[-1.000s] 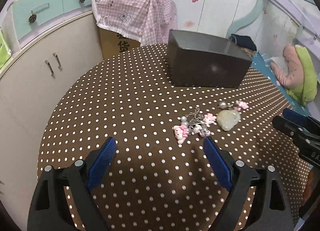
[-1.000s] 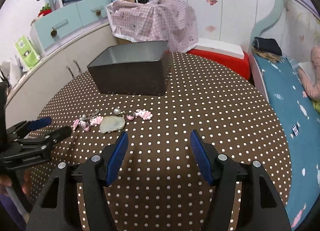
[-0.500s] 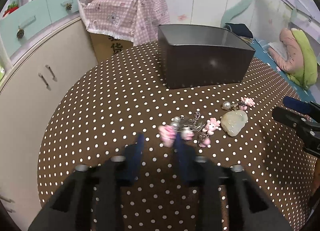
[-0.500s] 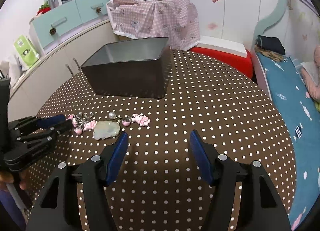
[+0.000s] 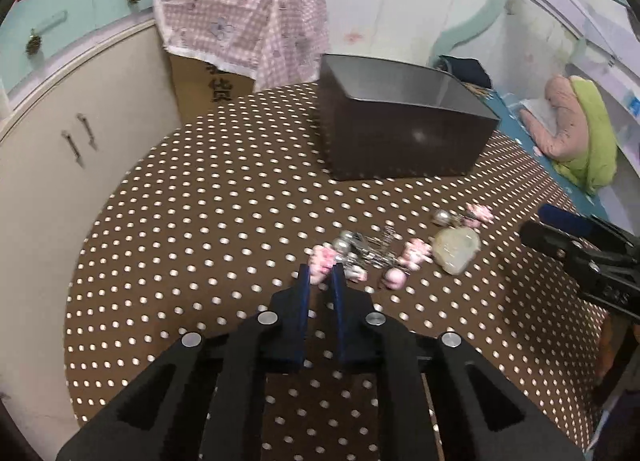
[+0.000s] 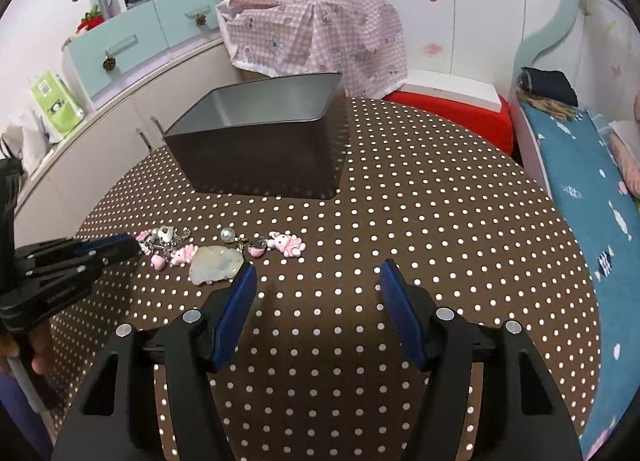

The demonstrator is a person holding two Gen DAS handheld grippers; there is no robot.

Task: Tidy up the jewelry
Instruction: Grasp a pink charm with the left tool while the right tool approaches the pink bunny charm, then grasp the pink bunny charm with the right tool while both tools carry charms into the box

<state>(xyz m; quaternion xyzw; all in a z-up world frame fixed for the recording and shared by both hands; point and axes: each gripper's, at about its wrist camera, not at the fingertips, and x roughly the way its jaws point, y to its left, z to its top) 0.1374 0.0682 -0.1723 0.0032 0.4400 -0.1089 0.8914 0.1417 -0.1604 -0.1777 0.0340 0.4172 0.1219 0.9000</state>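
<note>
Closed since a second ago: my left gripper (image 5: 320, 275), jaws nearly together on a pink charm (image 5: 322, 257) at the jewelry cluster's near-left end. One table (image 6: 440, 201). One dark box (image 6: 260, 141), straight beyond the cluster, open-topped. My right gripper (image 6: 316, 285), spread wide, empty, farther off. One pale jade pendant (image 6: 216, 269); two pearls; roughly five pink charms.

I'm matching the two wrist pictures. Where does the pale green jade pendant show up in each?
Left wrist view: the jade pendant lies right of centre, at the right end of the jewelry cluster.
Right wrist view: the jade pendant lies left of centre, just beyond the left finger of the right tongs.
Shared landmark: the dark box behind it on the polka-dot table.
</note>
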